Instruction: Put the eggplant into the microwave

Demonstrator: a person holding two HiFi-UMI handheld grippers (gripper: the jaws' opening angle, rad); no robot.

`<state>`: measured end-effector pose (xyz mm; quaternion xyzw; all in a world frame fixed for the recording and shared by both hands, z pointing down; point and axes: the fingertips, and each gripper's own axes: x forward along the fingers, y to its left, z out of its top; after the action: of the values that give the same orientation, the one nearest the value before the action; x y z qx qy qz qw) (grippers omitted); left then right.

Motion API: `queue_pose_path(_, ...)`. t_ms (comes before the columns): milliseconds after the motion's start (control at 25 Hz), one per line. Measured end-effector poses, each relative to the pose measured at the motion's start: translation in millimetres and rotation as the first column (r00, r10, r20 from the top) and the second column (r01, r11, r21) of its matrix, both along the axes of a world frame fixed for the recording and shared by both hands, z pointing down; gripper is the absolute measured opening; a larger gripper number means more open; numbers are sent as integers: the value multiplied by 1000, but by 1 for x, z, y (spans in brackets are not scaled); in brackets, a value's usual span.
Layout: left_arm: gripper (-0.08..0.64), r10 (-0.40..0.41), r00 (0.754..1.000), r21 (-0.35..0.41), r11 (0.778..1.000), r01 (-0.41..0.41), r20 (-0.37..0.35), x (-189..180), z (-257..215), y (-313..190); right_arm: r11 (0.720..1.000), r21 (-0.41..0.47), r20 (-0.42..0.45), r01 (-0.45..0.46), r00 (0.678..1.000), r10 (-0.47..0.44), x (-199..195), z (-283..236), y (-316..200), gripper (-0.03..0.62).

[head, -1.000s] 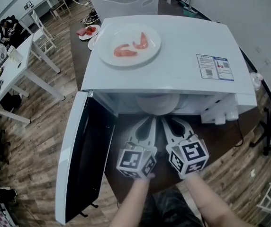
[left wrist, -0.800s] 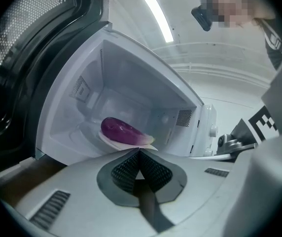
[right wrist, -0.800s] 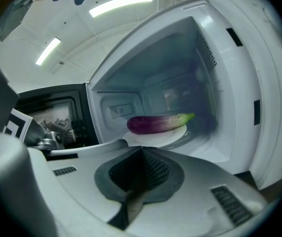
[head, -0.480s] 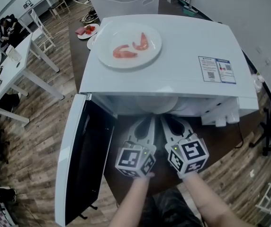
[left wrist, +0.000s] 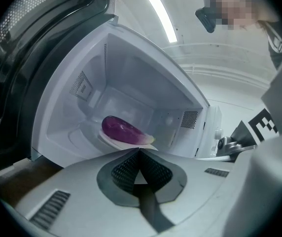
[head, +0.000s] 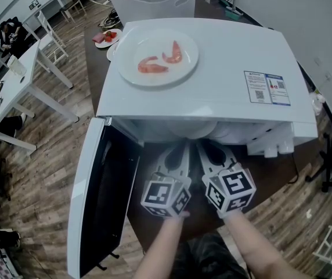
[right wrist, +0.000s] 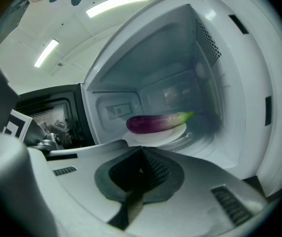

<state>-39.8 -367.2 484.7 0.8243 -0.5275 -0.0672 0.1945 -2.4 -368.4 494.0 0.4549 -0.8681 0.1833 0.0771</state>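
The long purple eggplant point(right wrist: 153, 123) is laid inside the white box microwave point(head: 224, 57). The left gripper point(left wrist: 140, 151) and right gripper point(right wrist: 142, 149) are squeezed closed, empty. The dark-glass door point(head: 105, 196) is not closed.

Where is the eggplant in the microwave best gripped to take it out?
Probably the purple middle of the eggplant, jaws spanning its width, reaching through the open front, angled down. It lies on its side across the plate, tapering toward the green stem.
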Motion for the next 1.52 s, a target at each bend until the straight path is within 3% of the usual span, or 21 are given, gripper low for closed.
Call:
queue_pose_path(880, 2, -7, 1000, -47, 999, 5, -29, 0, 2, -7, 999, -19, 19, 27, 999, -27, -5, -1, 0, 5)
queue_pose_path(1120, 2, -21, 999, -68, 998, 19, -30, -4, 5, 0, 995, -16, 42, 102, 994, -101, -15, -1, 11, 5)
queue_pose_path(1280, 2, -22, 1000, -62, 998, 21, -17, -6, 5, 11, 992, -2, 83, 122, 989, -122, -17, -5, 19, 6)
queue_pose_path(1520, 2, -13, 1000, -33, 999, 14, 15, -5, -4, 23, 991, 2, 65, 135, 989, -135, -17, -7, 30, 5)
